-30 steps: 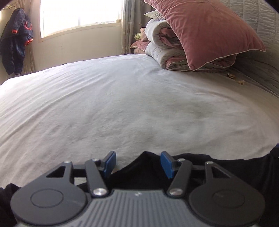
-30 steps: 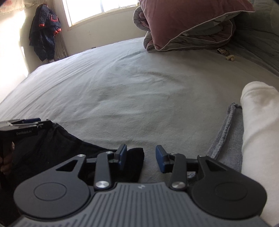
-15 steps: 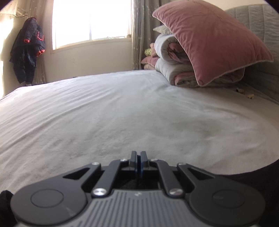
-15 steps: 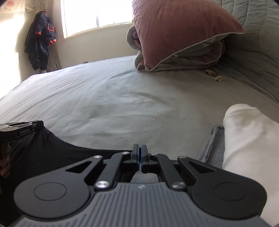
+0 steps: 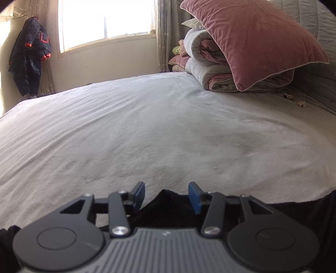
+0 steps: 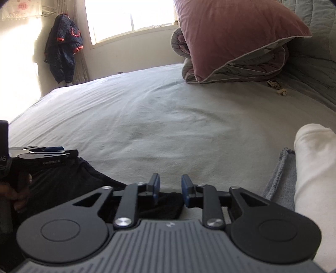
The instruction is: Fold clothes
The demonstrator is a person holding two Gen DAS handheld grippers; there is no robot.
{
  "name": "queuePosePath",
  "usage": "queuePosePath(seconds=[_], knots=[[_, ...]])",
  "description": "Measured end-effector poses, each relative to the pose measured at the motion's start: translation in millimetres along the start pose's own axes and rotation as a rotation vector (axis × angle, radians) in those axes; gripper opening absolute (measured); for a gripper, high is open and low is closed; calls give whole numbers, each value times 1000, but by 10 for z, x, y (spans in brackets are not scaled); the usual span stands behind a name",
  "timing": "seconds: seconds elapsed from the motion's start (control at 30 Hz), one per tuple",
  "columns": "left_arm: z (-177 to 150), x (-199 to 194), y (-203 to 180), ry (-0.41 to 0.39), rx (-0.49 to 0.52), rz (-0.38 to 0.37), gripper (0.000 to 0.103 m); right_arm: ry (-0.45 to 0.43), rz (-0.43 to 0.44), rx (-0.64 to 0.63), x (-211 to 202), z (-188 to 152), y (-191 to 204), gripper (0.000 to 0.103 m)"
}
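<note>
Now | left gripper (image 5: 167, 196) opening; black garment (image 5: 168, 210) between its jaws, ungripped | right gripper (image 6: 169, 190) opening; garment edge below

- Your black garment (image 5: 168, 208) lies on a pale grey sheet (image 5: 147, 130).
- Your pillow (image 5: 258, 40) is dusty pink; the hanging jacket (image 6: 63, 50) is navy with red trim.

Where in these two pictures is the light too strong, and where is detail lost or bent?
Left wrist view: the window is blown out to white, the bed sheet bulges from the fisheye, and the black garment under the claw shows no detail. Right wrist view: glare washes out the left wall, the window is also white, and the dark corners come from the lens.
</note>
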State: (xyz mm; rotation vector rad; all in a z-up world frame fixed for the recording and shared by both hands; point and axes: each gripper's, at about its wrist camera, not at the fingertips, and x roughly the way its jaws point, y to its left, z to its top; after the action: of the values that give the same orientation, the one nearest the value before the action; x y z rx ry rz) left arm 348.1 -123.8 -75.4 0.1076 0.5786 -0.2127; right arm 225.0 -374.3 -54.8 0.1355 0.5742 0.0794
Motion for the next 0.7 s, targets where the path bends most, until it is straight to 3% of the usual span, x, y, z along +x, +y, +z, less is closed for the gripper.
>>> queuePosePath(seconds=[0.27,0.7], knots=[[-130,-443,166,22,-50,5,54,41,115,-102,107,-25,386,36],[-417,-1197,732,52,-114,46,63,71,100,-171,66,-90,708,36]])
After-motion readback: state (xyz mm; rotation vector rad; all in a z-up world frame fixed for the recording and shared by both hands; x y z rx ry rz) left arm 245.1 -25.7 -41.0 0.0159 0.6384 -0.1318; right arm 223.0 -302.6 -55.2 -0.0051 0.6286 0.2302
